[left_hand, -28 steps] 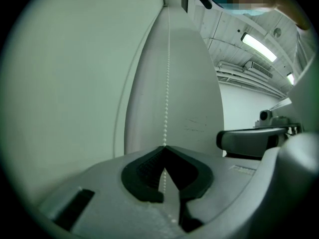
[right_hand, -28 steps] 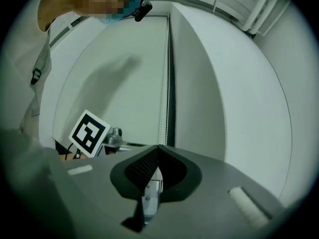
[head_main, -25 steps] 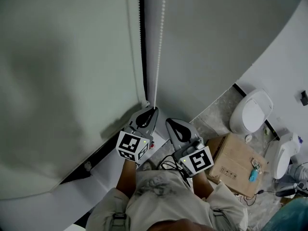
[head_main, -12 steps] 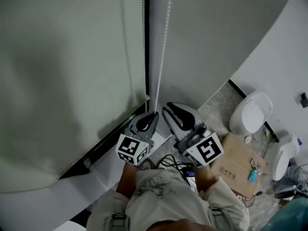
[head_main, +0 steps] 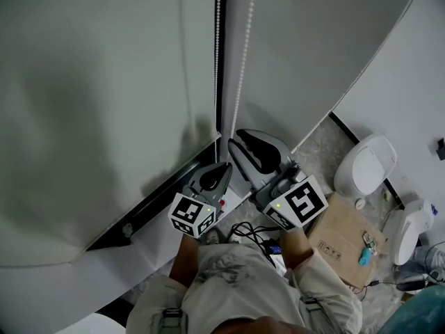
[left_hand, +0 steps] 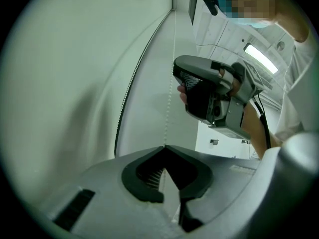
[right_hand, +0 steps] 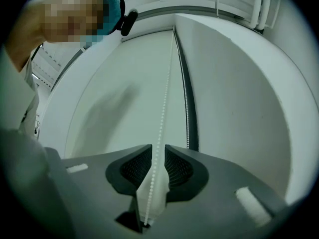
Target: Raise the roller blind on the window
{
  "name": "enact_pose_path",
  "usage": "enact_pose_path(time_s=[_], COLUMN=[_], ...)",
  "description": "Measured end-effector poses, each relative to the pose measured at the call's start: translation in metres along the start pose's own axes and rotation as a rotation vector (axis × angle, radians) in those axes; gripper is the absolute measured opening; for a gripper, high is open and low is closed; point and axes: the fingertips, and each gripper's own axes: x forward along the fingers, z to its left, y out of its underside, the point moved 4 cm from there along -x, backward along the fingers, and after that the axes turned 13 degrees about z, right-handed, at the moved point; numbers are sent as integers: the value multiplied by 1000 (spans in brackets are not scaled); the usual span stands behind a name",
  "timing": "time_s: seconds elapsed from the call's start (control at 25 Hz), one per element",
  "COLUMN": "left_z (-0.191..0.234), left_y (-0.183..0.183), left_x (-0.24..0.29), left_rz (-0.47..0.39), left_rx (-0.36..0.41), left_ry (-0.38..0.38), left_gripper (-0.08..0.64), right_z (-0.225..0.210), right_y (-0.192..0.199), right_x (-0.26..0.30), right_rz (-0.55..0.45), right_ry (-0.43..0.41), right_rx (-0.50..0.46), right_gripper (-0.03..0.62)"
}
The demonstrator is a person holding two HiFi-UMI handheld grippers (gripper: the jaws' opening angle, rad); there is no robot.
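Note:
The pale roller blind (head_main: 90,117) hangs down at the left, its bottom bar (head_main: 160,190) just above the sill. Two strands of white bead chain (head_main: 243,54) run down beside its right edge. My left gripper (head_main: 222,165) is shut on the chain, which rises from its closed tips (left_hand: 164,147). Just above and to the right of it, my right gripper (head_main: 235,139) is open by a narrow gap. One chain strand (right_hand: 164,98) passes between its pads (right_hand: 158,151) without being pinched. The other strand (right_hand: 185,98) runs along the dark gap beside the blind.
A white sill (head_main: 160,249) lies under the blind. On the floor at the right are a toilet (head_main: 365,162), a cardboard box (head_main: 341,239) and a tangle of cables (head_main: 250,235). A pale wall panel (head_main: 313,47) stands right of the chain.
My right gripper has climbed up the chain from beside and below the left gripper to above it. The left gripper has stayed low, gripping the chain.

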Motion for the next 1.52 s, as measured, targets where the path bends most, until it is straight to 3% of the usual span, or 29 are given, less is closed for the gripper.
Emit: enact_pose_path(time_s=[0.32, 0.52, 0.68, 1.52], left_z=[-7, -7, -3, 18], left_y=[3, 7, 11, 92], left_x=[-8, -12, -15, -20], left_rz=[7, 10, 21, 127], left_rx=[13, 21, 28, -34], left_ry=[10, 10, 2, -1], left_gripper=[9, 9, 9, 9], right_z=[2, 6, 12, 42], right_y=[-22, -27, -23, 54], right_x=[6, 8, 11, 21], right_rz=[-30, -42, -41, 42], right_ry=[0, 5, 0, -29], right_rx=[-7, -4, -14, -41], right_gripper=[81, 23, 14, 12])
